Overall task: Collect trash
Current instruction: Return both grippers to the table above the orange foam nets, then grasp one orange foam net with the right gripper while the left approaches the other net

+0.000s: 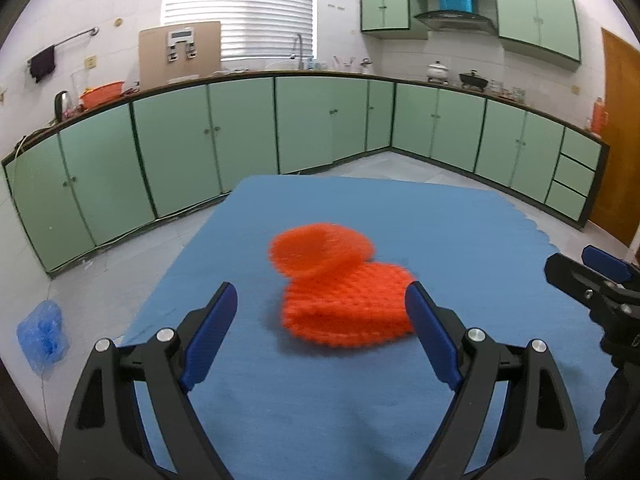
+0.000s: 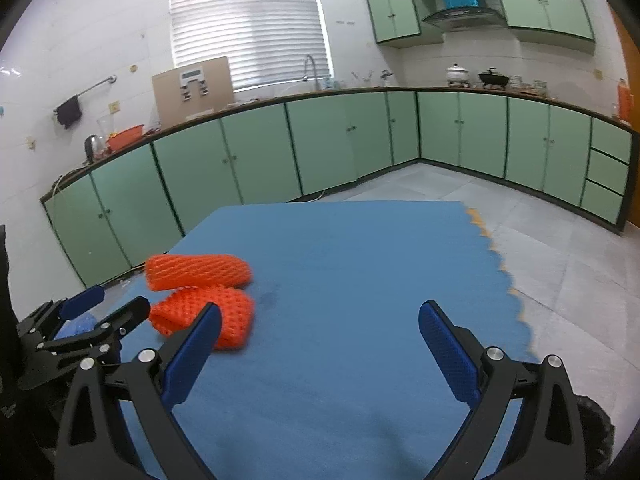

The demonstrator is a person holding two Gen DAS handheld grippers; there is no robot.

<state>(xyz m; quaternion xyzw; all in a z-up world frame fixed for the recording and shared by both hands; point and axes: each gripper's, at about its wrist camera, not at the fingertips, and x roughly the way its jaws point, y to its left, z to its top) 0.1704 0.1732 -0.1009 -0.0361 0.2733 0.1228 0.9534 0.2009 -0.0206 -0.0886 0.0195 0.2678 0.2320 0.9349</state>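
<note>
Now, with left gripper [image 1: 320, 312] wide open and empty, straddle nearer orange foam-net fruit sleeve [image 1: 344, 308] on blue foam mat [image 1: 320, 420], close gently; keep open, empty right gripper [image 2: 320, 340] clear.

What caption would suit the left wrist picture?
Open left gripper faces two orange foam nets on a blue mat in a green-cabinet kitchen.
</note>
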